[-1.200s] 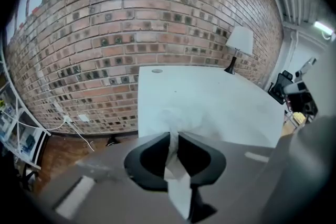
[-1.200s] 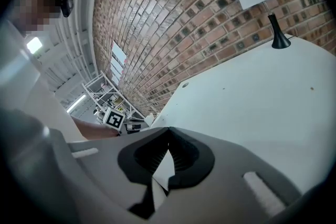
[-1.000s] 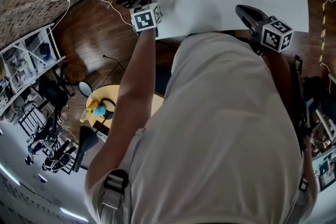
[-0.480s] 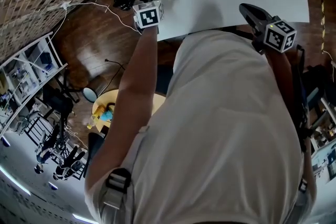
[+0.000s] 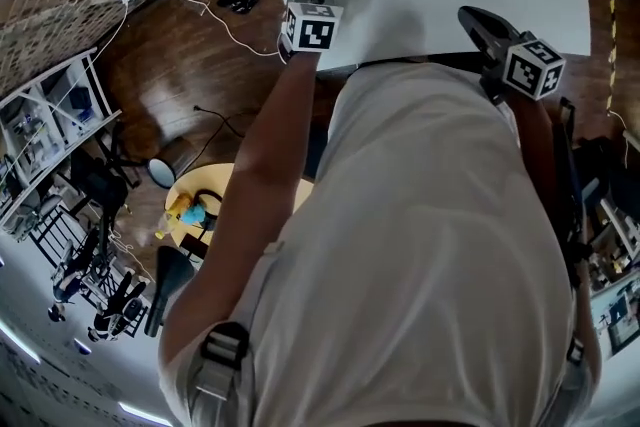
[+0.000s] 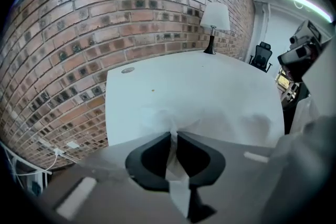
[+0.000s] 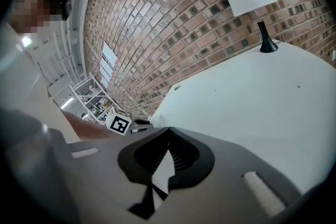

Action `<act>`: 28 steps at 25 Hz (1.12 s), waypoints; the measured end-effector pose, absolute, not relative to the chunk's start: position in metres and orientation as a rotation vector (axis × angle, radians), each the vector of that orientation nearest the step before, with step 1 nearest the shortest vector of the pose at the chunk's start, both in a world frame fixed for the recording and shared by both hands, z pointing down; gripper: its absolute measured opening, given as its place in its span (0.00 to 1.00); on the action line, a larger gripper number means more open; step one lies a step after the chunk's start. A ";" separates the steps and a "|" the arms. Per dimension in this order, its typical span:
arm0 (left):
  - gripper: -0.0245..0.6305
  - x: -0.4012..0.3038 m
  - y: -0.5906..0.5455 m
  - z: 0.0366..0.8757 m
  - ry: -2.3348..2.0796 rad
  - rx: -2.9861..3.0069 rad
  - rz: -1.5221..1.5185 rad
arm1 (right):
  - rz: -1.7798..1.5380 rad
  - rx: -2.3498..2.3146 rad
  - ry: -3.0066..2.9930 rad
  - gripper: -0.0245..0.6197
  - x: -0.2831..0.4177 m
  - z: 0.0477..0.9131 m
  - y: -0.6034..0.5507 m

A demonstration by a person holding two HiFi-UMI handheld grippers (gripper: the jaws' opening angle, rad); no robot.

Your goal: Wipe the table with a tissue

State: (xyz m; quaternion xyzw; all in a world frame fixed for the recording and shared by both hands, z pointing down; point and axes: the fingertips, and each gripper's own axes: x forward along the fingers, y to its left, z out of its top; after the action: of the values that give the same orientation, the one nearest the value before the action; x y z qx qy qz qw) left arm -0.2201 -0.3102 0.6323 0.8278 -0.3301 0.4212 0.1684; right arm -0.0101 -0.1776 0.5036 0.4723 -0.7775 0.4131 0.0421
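— Between the left gripper's [image 6: 174, 136] jaws, what is that white thing?

— It is the tissue [image 6: 169, 119]. The jaws have just been closing, and they pinch it tight with only a thin gap. One end sticks out behind the tips. The rest lies crumpled on the table [image 6: 210, 81] just ahead of them.

— Is the other gripper helping?

— No. The right gripper [image 7: 169, 132] hangs off to the right of the left one, above the near edge of the table. Its jaws are together and nothing is in them.

— So how much wiping is done?

— I think hardly any. The tissue sits at the near left corner, right under the left gripper's tips. Nearly all of the white top stretches away ahead of it, up to the lamp [image 6: 214, 23] at the far end. A tiny brown speck [image 6: 153, 91] lies ahead of the tips too.

— What is left, then?

— I guess the left gripper has to push the tissue across all that part, speck and all.
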 end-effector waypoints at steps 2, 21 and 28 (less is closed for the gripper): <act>0.08 -0.226 -0.307 0.626 -0.979 2.354 1.132 | 1.249 1.418 -2.391 0.05 -0.017 0.501 -0.184; 0.09 -0.242 -0.342 0.629 -1.069 2.277 1.142 | 1.274 1.432 -2.385 0.05 -0.002 0.505 -0.196; 0.09 -0.229 -0.380 0.619 -1.091 2.257 1.111 | 1.294 1.481 -2.355 0.05 0.026 0.502 -0.187</act>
State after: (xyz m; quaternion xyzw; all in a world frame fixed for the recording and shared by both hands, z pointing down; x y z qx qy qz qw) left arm -0.2292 -0.3795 0.6191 0.8067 -0.3899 0.3970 0.1987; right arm 0.0261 -0.1868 0.5019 0.4824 -0.7670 0.4215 0.0368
